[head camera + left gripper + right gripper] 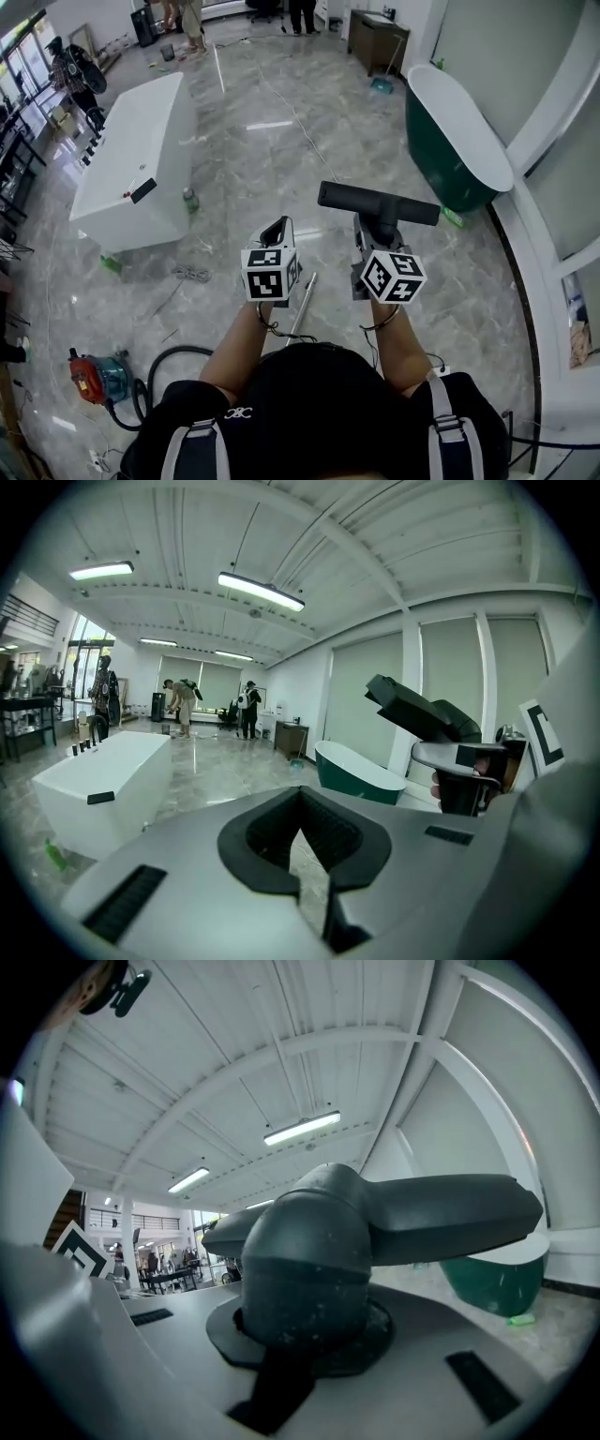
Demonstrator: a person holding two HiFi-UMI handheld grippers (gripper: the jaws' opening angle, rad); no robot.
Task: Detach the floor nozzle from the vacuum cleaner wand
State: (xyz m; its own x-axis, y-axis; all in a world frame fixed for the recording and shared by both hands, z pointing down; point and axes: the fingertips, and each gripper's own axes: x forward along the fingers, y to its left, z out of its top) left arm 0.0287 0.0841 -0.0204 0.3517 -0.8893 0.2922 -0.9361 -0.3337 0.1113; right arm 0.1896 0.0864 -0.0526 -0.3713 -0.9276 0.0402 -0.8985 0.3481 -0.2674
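Note:
The black T-shaped floor nozzle is up in the air, apart from the wand, with my right gripper shut on its neck. In the right gripper view the nozzle fills the middle, its neck seated between the pads. The silver wand lies on the marble floor below, between my forearms. To the left of the nozzle, my left gripper is raised and shut with nothing in it. In the left gripper view, my left gripper stands closed, and the nozzle shows at the right.
A white bathtub stands on the left and a dark green one on the right by the wall. The red and teal vacuum body and its black hose lie near my left side. People stand far off at the back.

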